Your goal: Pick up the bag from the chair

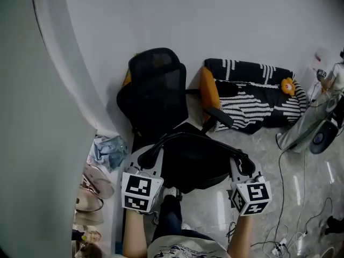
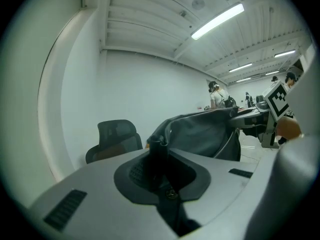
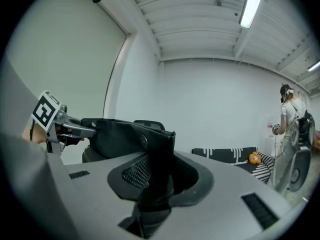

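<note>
A black bag [image 1: 196,160] hangs stretched between my two grippers, in front of and above the black office chair [image 1: 156,93]. My left gripper [image 1: 156,152] is shut on the bag's left edge, where a dark strap [image 2: 159,156] fills the jaws. My right gripper [image 1: 240,164] is shut on the bag's right edge, a folded black flap with a snap [image 3: 157,159]. In the left gripper view the bag [image 2: 205,134] sags to the right, with the chair [image 2: 117,136] behind it. In the right gripper view the bag [image 3: 117,134] runs left to the left gripper [image 3: 70,129].
A black-and-white striped cushion [image 1: 252,93] with an orange toy [image 1: 288,85] lies by the wall. Shoes and handbags [image 1: 97,184] sit at the left by the curtain. A fan [image 1: 322,136] and cables [image 1: 285,235] are on the floor at right. A person [image 3: 290,129] stands at far right.
</note>
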The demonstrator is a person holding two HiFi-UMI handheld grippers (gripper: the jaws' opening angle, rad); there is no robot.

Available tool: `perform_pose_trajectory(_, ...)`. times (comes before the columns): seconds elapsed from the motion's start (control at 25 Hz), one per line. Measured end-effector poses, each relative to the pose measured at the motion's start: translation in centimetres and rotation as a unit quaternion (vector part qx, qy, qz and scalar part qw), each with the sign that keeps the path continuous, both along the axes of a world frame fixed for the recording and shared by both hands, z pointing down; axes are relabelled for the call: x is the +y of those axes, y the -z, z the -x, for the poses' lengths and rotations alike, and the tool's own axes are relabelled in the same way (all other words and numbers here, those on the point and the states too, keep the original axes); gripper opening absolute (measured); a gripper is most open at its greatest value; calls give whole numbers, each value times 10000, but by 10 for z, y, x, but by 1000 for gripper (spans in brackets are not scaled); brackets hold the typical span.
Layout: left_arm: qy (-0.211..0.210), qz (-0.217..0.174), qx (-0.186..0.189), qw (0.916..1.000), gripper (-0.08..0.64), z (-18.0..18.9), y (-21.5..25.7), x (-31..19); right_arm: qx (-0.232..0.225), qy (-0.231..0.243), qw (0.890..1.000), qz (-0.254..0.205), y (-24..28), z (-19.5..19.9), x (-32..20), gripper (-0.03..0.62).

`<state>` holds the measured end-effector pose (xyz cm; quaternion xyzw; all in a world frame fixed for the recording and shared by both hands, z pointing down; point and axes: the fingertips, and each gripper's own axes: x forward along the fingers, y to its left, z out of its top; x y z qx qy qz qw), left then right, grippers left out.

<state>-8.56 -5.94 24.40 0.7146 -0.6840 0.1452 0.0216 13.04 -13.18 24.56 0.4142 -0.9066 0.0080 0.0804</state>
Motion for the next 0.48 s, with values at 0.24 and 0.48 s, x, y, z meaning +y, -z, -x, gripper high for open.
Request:
perform_pose_trajectory(0.24,35,-66,79,9999,44,-10,13,30,-14,-15,9999,-103,17,-10,28,114)
perform_pose_trajectory(0.48,15,-96,49,9999,44,-6,26,43,-47,-42,9999,-128,29,-6,43,115)
